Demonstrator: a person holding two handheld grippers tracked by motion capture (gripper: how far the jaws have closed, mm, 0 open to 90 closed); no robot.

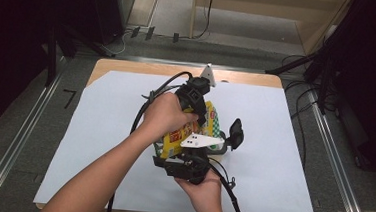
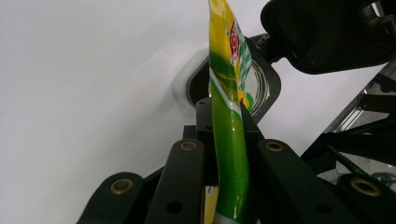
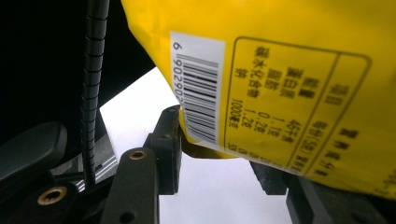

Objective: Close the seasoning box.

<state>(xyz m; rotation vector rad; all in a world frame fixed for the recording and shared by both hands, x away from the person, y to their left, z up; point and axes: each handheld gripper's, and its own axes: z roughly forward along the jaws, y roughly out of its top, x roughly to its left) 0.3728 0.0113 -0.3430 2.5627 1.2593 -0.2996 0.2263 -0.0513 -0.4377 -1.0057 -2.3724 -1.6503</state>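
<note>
Between both tools' jaws: yellow pouch (image 2: 229, 140), clamped.

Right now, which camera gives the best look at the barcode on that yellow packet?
The right gripper view: the barcode faces it, bars sharp. In the left gripper view the yellow packet shows edge-on, pinched between the jaws. In the high view the packet's printed front shows between the hands.

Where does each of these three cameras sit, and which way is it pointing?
High view: above the table, looking forward and down at both forearms, the left gripper and right gripper on a yellow packet.
Left gripper view: rides the left gripper, looking along jaws clamped on the packet's edge.
Right gripper view: rides the right gripper, looking up at the packet's barcode side.
Shared: all show the packet.
</note>
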